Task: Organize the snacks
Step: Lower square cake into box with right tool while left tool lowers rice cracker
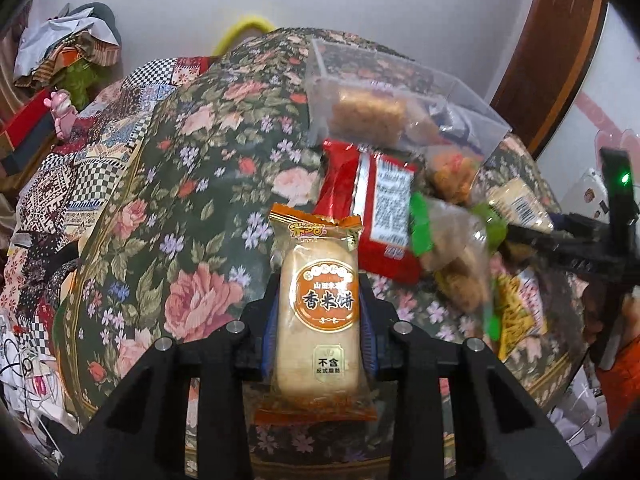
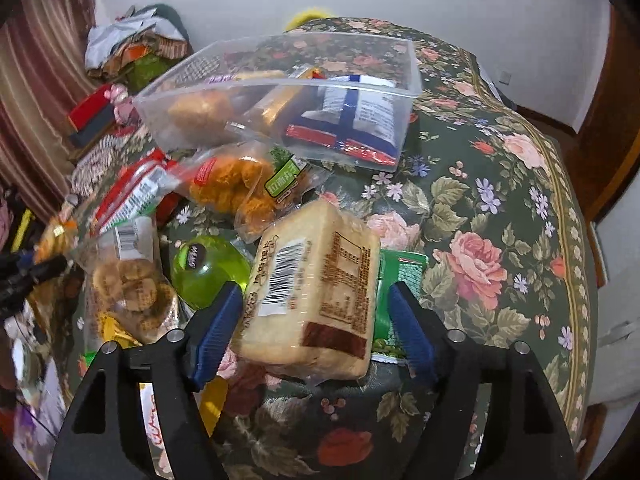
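Observation:
My left gripper [image 1: 319,280] is shut on an orange rice cracker packet [image 1: 318,312] and holds it above the floral table. A clear plastic bin [image 1: 384,92] with several snacks in it stands beyond, also in the right wrist view [image 2: 280,96]. My right gripper [image 2: 314,288] is open around a pale bread packet [image 2: 316,292] that lies on the table; the fingers stand beside it with gaps. Loose snacks lie between: a red packet [image 1: 376,208], an orange puff bag [image 2: 240,184], a cookie bag [image 2: 132,280] and a green jelly cup [image 2: 208,268].
The floral tablecloth [image 2: 500,208] covers the table, whose edge curves on the right. A green packet [image 2: 400,272] lies under the bread. Piled cloth and boxes [image 1: 60,80] sit off the table's left. The right gripper's body [image 1: 580,248] shows in the left wrist view.

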The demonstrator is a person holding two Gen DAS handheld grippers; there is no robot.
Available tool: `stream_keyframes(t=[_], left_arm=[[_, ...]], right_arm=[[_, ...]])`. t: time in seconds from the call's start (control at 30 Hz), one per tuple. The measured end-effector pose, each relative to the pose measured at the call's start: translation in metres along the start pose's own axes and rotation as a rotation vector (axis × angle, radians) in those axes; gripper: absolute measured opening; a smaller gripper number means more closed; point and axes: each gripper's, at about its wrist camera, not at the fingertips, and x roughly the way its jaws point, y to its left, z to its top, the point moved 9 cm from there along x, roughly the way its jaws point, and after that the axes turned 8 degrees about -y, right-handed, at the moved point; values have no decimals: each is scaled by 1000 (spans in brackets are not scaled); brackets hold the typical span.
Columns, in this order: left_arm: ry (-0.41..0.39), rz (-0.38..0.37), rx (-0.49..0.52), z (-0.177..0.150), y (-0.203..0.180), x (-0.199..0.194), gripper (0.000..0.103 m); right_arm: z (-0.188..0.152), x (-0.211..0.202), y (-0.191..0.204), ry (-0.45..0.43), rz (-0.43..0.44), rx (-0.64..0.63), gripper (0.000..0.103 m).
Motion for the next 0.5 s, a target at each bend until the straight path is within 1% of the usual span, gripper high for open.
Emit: stream_keyframes(t=[0.07,0.13,0.17,0.2,0.23,0.27,0.3,0.37,0.5], left_arm=[[-11,-6,2,5,-4,-2,34],[-19,-10,8,8,-8,-2,34],[-21,-10,10,9,-9,-2,34],[-23,-12,12,11,-11,-2,34],[-26,-15,13,13,-12,-3,34],[-29,-17,14,15,-14,-3,34],[-32,-17,15,17,-15,-3,34],[-43,-21,16,23,-18,-4,34],[-72,-29,18,40,-25,-6,34]], right_arm=[[-1,4,5,5,-29,-46,78],[-1,5,7,-5,-57,-70,75],[-1,4,7,-15,-58,-68,69],[1,2,6,-27,-52,-59,57],[3,-1,4,-38,-34,-38,50],[4,-4,4,-44,-7,-13,42],[7,-7,2,-49,32,24,37],[10,-10,0,-54,51,52,34],[12,-17,4,-72,45,29,33]])
